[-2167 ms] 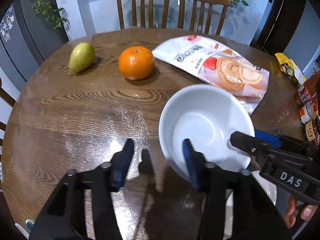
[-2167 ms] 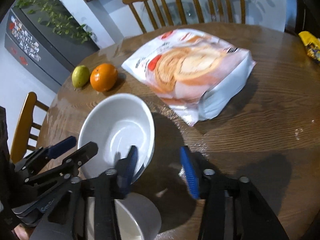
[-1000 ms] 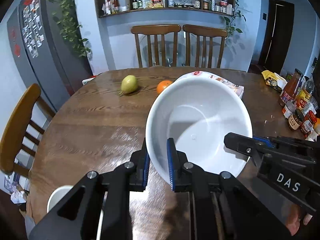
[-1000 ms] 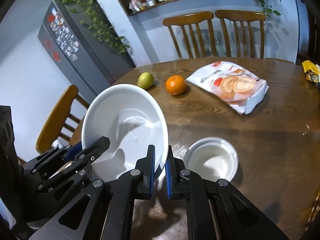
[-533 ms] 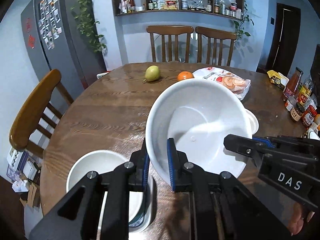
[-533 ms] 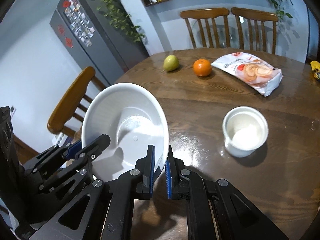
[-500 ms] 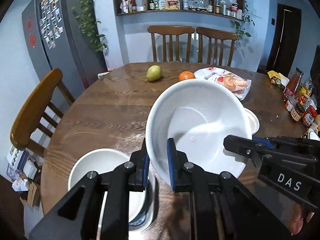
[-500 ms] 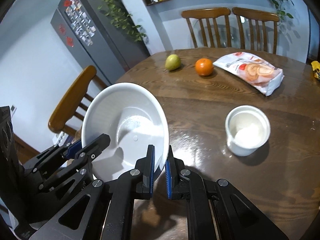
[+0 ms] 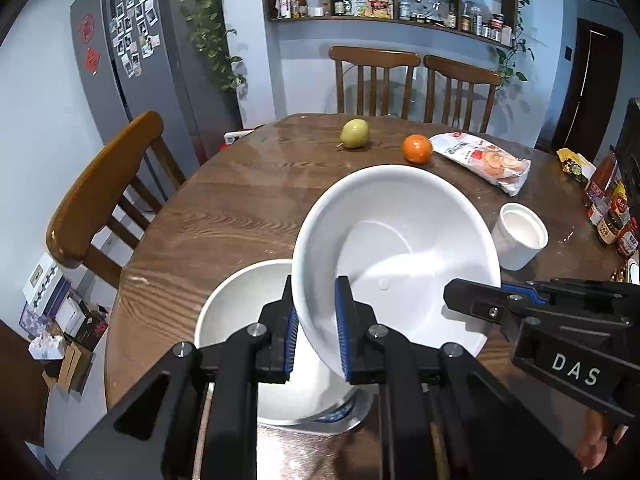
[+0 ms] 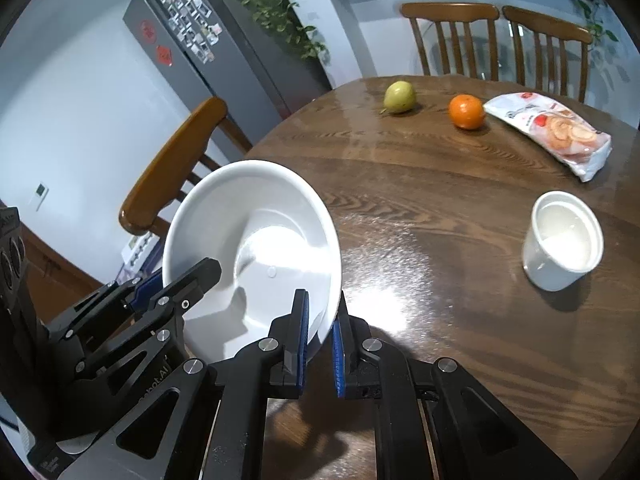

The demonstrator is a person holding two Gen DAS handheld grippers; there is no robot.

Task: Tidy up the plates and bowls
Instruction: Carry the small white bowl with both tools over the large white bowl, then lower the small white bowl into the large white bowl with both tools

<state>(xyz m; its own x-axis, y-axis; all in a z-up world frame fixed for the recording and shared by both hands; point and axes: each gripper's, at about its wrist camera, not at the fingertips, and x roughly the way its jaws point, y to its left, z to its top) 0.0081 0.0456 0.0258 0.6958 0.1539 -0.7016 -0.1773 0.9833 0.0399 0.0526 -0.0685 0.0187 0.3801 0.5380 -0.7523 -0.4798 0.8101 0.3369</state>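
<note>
Fingers of the left gripper and right gripper clamp opposite rims of the white bowl, held tilted above a second bowl at the table edge. Step: stacking. Next: level, lower squarely, release.

Both grippers' jaws pinch the tilted white bowl rim.

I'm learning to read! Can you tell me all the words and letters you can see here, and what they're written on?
"DAS": white letters on the right gripper, seen from the left wrist.
"...bot.AI": partly hidden, on the left gripper, seen from the right wrist.
Snack bag: printed words, too small to read.
Red signs on the fridge: too blurred to read.
Sauce bottles and shelf jars: labels too small to read.
</note>
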